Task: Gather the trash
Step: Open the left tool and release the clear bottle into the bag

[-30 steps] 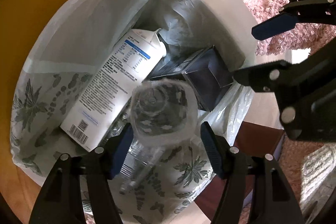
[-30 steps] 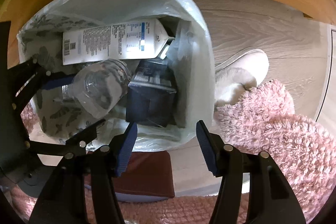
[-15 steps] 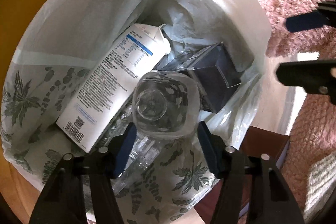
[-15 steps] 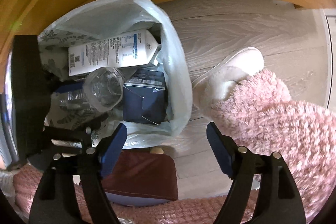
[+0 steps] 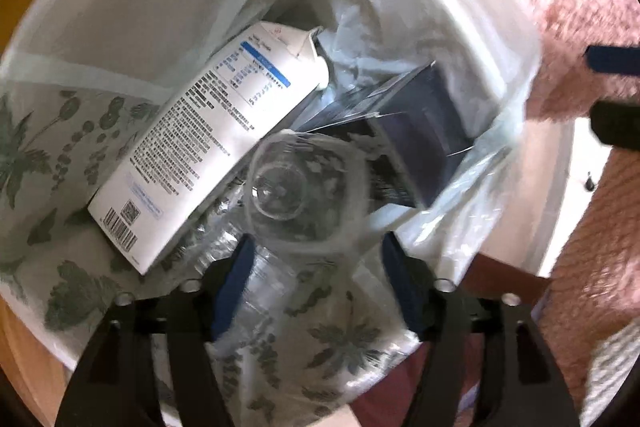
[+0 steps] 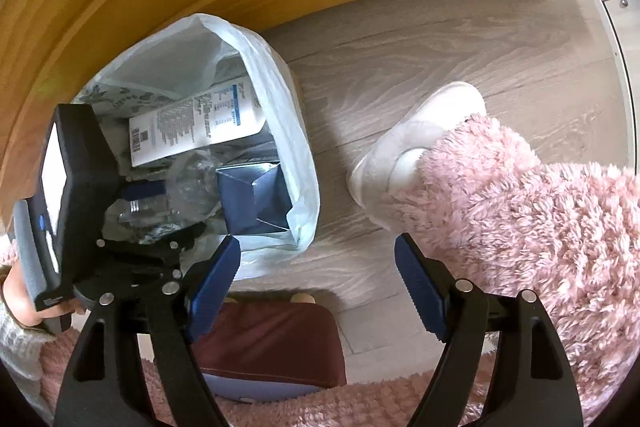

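Trash fills the lined bin (image 5: 120, 39) at frame centre in my left wrist view: a white carton (image 5: 208, 143) lies slanted at the middle left, a clear plastic bottle (image 5: 304, 183) just below and right of it, a dark blue box (image 5: 424, 131) to the right. My left gripper (image 5: 316, 279) hangs over the bin, its jaws opening, the bottle between them but, as far as I can tell, not pinched. My right gripper (image 6: 318, 283), lower centre of its own view, is also opening, spread on nothing above the grey wood floor (image 6: 440, 59) beside the bin
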`<control>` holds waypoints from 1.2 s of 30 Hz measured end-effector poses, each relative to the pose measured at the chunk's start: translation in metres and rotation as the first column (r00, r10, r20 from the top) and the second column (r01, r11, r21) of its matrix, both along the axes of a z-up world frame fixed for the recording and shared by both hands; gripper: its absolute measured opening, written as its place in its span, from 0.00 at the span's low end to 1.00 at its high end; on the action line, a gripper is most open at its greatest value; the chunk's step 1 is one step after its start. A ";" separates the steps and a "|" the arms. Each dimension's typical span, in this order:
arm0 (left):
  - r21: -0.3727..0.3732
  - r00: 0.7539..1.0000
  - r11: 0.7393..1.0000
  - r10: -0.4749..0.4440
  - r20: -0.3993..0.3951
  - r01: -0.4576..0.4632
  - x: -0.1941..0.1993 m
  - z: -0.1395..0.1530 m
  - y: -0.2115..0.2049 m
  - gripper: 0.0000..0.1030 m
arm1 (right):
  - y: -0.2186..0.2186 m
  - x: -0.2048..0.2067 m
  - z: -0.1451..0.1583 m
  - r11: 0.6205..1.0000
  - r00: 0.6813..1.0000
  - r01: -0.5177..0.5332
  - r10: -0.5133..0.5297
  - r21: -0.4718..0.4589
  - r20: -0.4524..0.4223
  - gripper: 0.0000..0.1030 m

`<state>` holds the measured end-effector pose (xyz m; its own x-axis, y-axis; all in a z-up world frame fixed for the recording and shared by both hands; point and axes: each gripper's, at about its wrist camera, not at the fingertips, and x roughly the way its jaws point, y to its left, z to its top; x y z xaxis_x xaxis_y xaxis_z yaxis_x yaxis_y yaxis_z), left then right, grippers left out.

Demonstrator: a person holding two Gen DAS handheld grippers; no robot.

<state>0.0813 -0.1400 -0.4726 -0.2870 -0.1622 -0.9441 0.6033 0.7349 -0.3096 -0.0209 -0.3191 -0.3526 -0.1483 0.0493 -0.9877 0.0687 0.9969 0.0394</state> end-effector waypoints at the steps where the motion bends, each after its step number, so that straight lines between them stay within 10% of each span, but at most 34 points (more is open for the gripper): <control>1: -0.005 1.000 1.000 0.010 0.011 -0.010 -0.001 0.004 0.000 0.72 | 0.002 -0.002 0.002 1.000 1.000 -0.007 0.007 0.013 0.017 0.79; 11: -0.020 0.977 0.987 0.163 0.140 -0.162 -0.004 0.064 0.019 0.93 | 0.013 -0.009 0.019 0.996 0.989 -0.065 0.056 0.065 0.140 0.83; 36: -0.071 0.838 0.876 0.477 0.265 -0.476 -0.043 0.143 0.066 0.93 | 0.039 -0.021 0.040 0.970 0.952 -0.169 0.114 0.174 0.285 0.86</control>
